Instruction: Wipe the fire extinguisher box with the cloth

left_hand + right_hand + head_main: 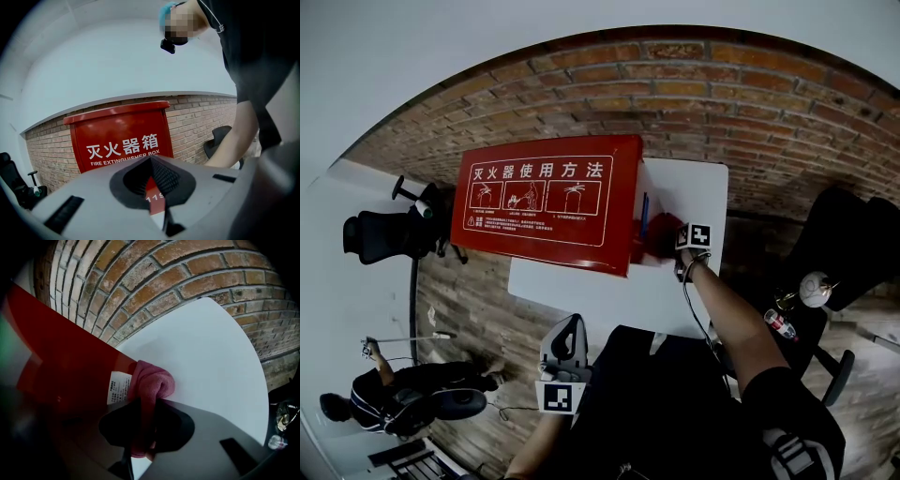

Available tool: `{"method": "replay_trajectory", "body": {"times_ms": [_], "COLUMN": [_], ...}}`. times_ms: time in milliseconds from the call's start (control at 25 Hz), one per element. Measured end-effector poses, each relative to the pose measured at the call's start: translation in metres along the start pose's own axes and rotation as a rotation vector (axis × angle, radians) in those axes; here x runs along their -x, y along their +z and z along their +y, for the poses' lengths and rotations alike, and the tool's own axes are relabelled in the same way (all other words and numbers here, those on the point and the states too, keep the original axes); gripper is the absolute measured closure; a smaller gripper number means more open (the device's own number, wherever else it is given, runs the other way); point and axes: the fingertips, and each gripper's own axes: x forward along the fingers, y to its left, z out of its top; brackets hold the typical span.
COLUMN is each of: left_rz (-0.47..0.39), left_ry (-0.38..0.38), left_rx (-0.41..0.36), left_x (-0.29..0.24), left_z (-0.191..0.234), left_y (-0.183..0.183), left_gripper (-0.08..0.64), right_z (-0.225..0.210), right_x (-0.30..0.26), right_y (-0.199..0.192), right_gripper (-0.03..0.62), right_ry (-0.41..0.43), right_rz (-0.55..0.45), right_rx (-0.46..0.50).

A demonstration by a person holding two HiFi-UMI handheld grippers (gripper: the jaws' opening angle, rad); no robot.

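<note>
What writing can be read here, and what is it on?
"灭火器使用方法": lid of the red fire extinguisher box.
"灭火器箱" and "FIRE EXTINGUISHER BOX": the box's front.
"11", cut off: lower on that front.
Small print on the lid and the white tag beside the pink cloth: too small to read.

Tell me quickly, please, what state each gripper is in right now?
Left gripper: closed, holding nothing.
Right gripper: closed on the pink cloth, beside the red fire extinguisher box.
</note>
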Motion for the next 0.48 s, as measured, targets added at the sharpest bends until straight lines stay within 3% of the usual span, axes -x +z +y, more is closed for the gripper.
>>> {"method": "replay_trajectory", "body": {"times_ms": [120,480], "left_rz": [-0.002,-0.011], "left_ry": [-0.007,-0.027], "left_rx": [0.003,-0.001], "left_x": [-0.002,-0.006], "left_z": [-0.004,-0.011], "left_y": [0.001,0.002], "left_gripper": [0.513,0.512], "right_z": [0.008,0.009], "right_x": [0.008,0.008], "right_y": [-0.015,-0.040], "right_gripper": [0.514,0.514], "right_ry": [0.019,0.051], "right_rz": [0.024,0.012], "right_rx": [-0.051,-0.047]}}
